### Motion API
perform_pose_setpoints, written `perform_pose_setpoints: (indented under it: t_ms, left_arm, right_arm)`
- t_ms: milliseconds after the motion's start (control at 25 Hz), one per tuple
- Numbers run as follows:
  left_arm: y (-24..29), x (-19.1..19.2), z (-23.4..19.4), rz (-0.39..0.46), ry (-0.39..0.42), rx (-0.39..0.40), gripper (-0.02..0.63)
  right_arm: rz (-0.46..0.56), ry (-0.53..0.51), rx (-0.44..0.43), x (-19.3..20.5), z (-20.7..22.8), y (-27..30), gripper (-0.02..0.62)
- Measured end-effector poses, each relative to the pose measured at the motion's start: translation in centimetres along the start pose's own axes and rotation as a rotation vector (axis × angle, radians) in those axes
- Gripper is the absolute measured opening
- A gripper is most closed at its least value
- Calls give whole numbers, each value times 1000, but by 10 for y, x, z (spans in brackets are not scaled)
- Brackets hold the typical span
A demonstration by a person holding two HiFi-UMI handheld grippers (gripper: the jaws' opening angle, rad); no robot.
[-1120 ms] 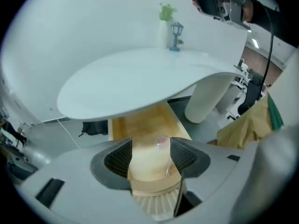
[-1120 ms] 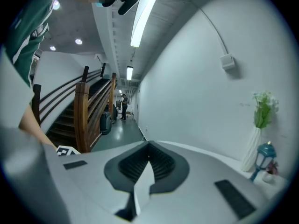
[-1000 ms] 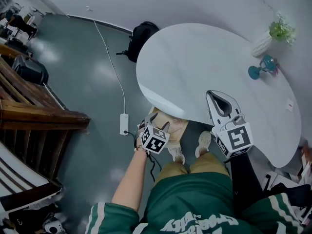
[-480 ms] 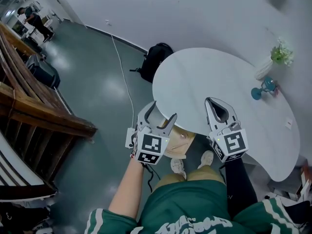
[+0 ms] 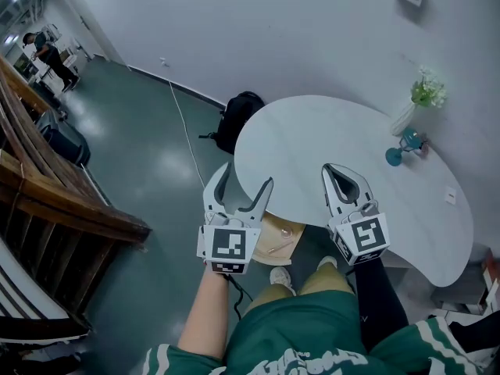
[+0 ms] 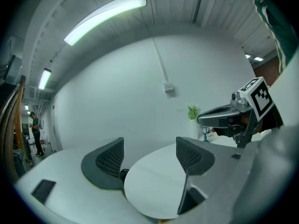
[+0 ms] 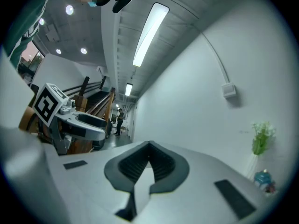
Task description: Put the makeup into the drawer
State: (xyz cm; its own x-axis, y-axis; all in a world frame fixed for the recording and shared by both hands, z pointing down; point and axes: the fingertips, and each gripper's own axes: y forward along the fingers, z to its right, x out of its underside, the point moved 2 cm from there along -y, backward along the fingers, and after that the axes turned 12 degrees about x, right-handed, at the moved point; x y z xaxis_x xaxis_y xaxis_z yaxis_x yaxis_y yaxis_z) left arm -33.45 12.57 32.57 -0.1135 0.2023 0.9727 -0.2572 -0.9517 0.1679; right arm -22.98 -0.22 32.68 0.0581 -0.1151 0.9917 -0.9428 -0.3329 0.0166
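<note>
Left gripper [image 5: 247,175]: jaws wide apart, having just been opening, nothing between them. Right gripper [image 5: 334,169]: jaws closed together, empty. Tan open drawer [image 5: 266,229] sits low under the near edge of the white rounded table [image 5: 328,139] (contents too small to identify as makeup).

Head view looks steeply down; gripper views face level (all share the plant [image 5: 426,92])
</note>
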Motion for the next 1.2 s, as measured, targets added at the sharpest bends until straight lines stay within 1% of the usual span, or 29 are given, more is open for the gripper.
perform_pose_setpoints:
  t_ms: [120, 240, 320, 440, 560, 640, 760, 840, 960, 1080, 1200]
  left_arm:
    - [14, -13, 11, 28, 15, 35, 339]
    - [38, -25, 30, 46, 30, 89, 339]
    - [58, -34, 48, 52, 38, 126, 339]
    - [94, -50, 87, 64, 50, 188, 339]
    - [131, -70, 136, 84, 77, 264, 339]
    - [155, -82, 171, 96, 91, 318, 339]
    - [194, -100, 228, 108, 107, 395, 339]
    - [221, -109, 268, 117, 99, 445, 339]
    - [263, -117, 332, 121, 89, 516, 339]
    - [304, -118, 406, 120, 84, 591, 339]
    - [337, -119, 466, 108, 78, 659, 339]
  right_arm:
    - [-5, -15, 53, 1, 23, -8, 5]
    - [-10, -23, 117, 3, 56, -21, 5]
    - [-15, -19, 164, 6, 84, -33, 5]
    - [-22, -20, 237, 12, 133, -56, 5]
    - [-30, -43, 311, 18, 184, -85, 5]
    - [-31, -39, 356, 21, 220, -104, 5]
    - [-40, -40, 400, 27, 274, -132, 5]
    - [-50, -43, 429, 31, 313, -151, 5]
    - [-67, -44, 483, 41, 374, -184, 5]
    - [-80, -38, 546, 62, 437, -227, 5]
    - [-104, -39, 597, 80, 486, -266, 5]
